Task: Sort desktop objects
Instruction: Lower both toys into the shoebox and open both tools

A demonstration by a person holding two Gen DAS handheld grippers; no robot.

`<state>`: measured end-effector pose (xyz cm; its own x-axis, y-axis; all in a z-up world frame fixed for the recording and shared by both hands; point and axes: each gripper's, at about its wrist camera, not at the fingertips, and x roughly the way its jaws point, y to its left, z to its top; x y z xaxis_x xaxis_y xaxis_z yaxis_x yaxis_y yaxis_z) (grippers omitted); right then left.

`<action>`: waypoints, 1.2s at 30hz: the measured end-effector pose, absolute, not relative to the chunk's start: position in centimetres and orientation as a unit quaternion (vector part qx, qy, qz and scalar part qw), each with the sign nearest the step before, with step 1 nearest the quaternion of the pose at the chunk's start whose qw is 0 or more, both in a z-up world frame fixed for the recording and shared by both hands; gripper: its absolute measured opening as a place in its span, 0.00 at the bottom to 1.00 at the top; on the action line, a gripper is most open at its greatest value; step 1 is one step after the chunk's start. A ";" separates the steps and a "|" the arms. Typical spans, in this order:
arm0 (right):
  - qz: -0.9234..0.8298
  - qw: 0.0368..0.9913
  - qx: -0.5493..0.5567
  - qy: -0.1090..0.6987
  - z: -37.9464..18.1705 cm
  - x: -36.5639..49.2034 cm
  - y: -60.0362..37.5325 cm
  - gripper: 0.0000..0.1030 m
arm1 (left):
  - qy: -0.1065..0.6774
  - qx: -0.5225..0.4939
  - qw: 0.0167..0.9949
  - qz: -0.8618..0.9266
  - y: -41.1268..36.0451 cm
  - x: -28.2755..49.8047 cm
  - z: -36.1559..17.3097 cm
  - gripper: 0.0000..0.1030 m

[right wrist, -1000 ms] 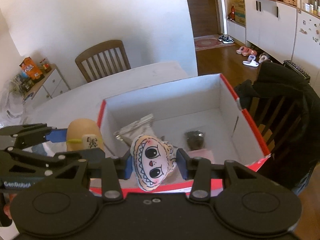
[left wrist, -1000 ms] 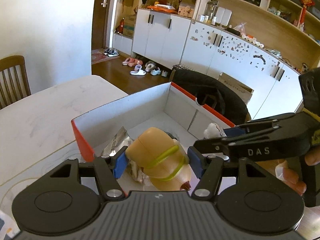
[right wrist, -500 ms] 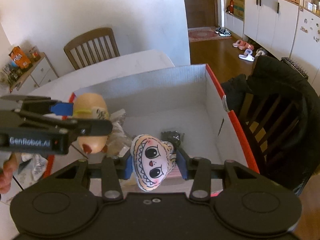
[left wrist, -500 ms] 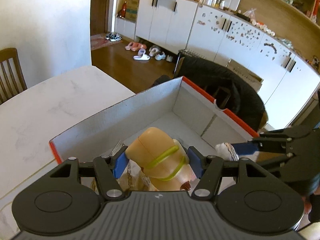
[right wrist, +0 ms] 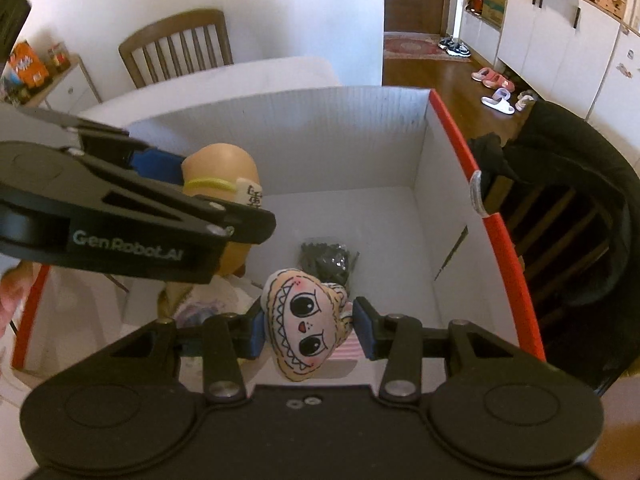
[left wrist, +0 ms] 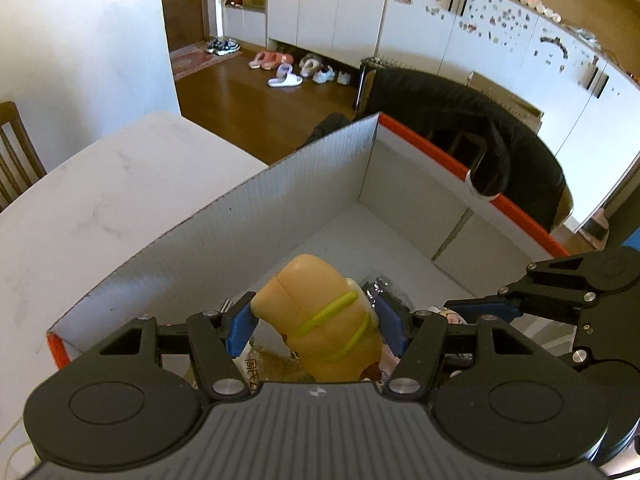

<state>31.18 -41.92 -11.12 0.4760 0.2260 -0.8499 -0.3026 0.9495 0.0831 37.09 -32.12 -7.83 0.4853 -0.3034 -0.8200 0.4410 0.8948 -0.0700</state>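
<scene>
My left gripper [left wrist: 316, 326] is shut on a tan capsule-shaped toy [left wrist: 320, 320] with yellow-green bands and holds it over the inside of an open white box with red rim [left wrist: 420, 140]. My right gripper [right wrist: 308, 334] is shut on a small plush doll face [right wrist: 306, 324] with big black eyes, also held above the box floor [right wrist: 392, 232]. In the right wrist view the left gripper [right wrist: 120, 216] crosses from the left with the tan toy [right wrist: 224, 172]. In the left wrist view the right gripper [left wrist: 560, 292] sits at the right.
In the box lie a black packet [right wrist: 326, 258] and a clear snack bag [left wrist: 264, 364]. The box stands on a white marble table [left wrist: 80, 208]. A chair with a black coat [left wrist: 460, 120] stands behind the box; a wooden chair [right wrist: 176, 46] is at the far table edge.
Both grippers have moved forward over the box rim and down into it, each still holding its toy. The box interior now fills both views.
</scene>
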 end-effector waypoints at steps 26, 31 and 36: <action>0.158 0.847 -0.052 0.505 -12.3 32.0 -41.8 0.56 | 0.494 0.060 0.842 -0.207 -30.7 37.5 -9.3 0.69; 0.160 0.851 -0.042 0.499 -11.4 31.6 -42.5 0.57 | 0.486 0.047 0.848 -0.207 -30.1 37.1 -8.6 0.71; 0.166 0.856 -0.035 0.488 -10.0 31.2 -43.0 0.59 | 0.476 0.036 0.852 -0.213 -29.4 36.2 -7.7 0.71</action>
